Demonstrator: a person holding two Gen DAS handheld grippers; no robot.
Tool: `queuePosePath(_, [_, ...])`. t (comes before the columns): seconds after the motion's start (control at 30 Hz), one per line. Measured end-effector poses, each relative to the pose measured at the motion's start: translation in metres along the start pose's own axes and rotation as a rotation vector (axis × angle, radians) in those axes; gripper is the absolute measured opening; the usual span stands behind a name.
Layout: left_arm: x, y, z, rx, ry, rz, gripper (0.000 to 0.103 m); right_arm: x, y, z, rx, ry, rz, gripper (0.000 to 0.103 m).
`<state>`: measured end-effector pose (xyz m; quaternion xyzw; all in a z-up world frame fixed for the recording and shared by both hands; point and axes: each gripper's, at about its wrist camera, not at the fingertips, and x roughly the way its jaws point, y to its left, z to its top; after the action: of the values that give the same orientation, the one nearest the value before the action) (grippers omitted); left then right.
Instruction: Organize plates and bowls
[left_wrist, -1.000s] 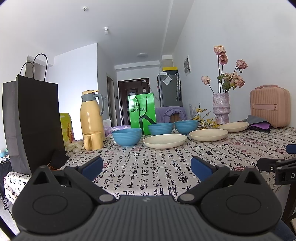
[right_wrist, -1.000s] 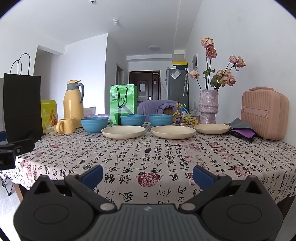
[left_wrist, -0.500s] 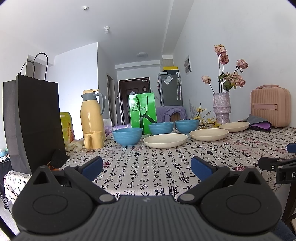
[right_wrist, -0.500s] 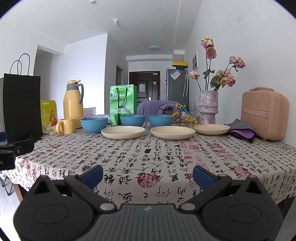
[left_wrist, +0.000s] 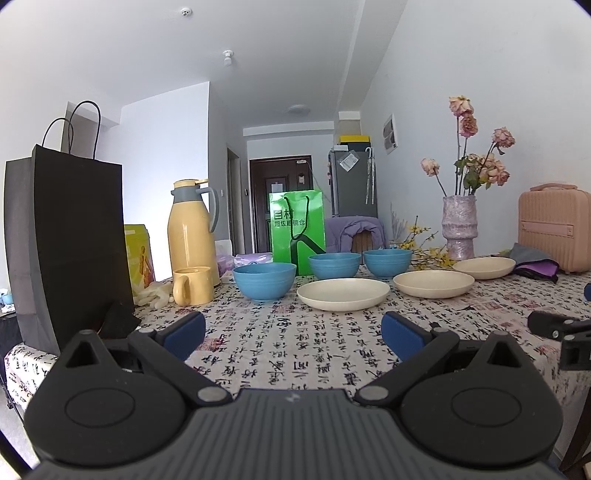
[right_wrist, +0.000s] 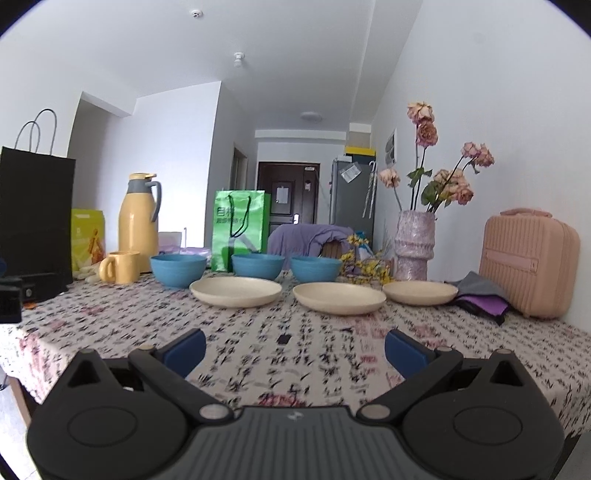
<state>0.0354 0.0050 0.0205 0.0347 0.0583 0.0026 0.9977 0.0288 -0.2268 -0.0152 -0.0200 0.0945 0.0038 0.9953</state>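
Left gripper (left_wrist: 291, 332) and right gripper (right_wrist: 293, 345), both seen from their own wrist cameras: the jaws of each stand wide apart with nothing between the blue pads, low over the near part of the table (right_wrist: 332, 369), which is covered by a cloth printed with black characters. Neither tool touches any dish.

Task objects lie well beyond the fingertips, across the middle of the table. Three blue bowls form a back row: left bowl (right_wrist: 178, 270), middle bowl (right_wrist: 257, 266), right bowl (right_wrist: 316, 269). Three cream plates form a front row just before them: left plate (right_wrist: 235, 292), middle plate (right_wrist: 339, 297), right plate (right_wrist: 420, 292). All six stand singly, none nested or stacked; judged from this layout, the organizing has not begun, and every bowl and plate remains to be gathered.

Surroundings, outward: a yellow mug (left_wrist: 194, 285) and a yellow thermos (left_wrist: 192, 230) stand left of the bowls; a black paper bag (left_wrist: 70, 243) rises at the left table edge; a green bag (right_wrist: 240, 229) stands behind the bowls. To the right, a vase of dried roses (right_wrist: 413, 245), folded grey and purple cloth (right_wrist: 480, 299) touching or just beside the right plate, and a pink case (right_wrist: 530, 264). The path from grippers to plates is unobstructed; the cloth and vase crowd the right plate, and the mug crowds the left bowl.
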Motion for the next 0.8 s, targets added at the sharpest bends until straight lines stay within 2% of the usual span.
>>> queuePosePath(0.47, [0.043, 0.001, 0.012, -0.005, 0.053, 0.018, 0.103, 0.046, -0.005, 0.013, 0.023, 0.036, 0.017, 0.103])
queuePosePath(0.8, [0.089, 0.006, 0.024, -0.001, 0.093, 0.029, 0.103, 0.091, -0.009, 0.034, 0.063, 0.049, 0.028, 0.103])
